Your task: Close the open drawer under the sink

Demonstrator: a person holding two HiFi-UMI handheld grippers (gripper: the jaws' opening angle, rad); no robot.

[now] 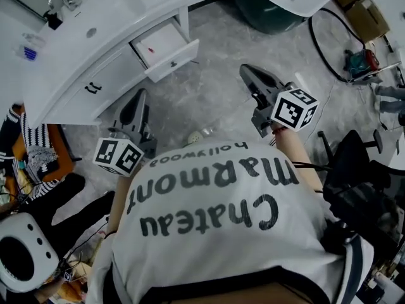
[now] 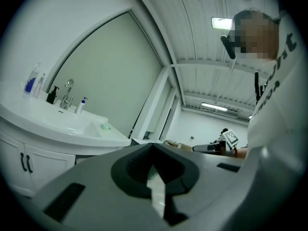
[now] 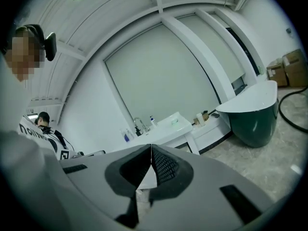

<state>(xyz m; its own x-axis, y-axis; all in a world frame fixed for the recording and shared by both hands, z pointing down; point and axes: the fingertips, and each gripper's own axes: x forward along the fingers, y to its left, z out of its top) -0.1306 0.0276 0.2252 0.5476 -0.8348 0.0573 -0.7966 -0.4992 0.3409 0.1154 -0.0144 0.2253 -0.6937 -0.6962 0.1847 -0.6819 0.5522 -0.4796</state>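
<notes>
Stone flooring, grey and veined [image 1: 215,100], spreads between the person and a glossy white vanity cabinet with a curved front [image 1: 63,100]. At the cabinet's right end, under the smooth white sink top, the shallow white box drawer with a flat front [image 1: 180,54] stands pulled well out, its small dark handle facing the floor side and a tiny red item lying on its pale bottom. Both tools point toward it but are well apart from it. The left gripper, a tapering wedge of grey and black plastic [image 1: 138,98], has its two fingers pressed together at the tips with nothing between them, which its own view shows plainly. The right gripper, of the same wedge shape [image 1: 247,71], likewise has its ribbed dark pads meeting in a thin line and holds nothing. Each carries a white cube printed with black square markers behind its body. A rounded dark green tub with a white rim [image 1: 272,11] sits beyond the right gripper.
</notes>
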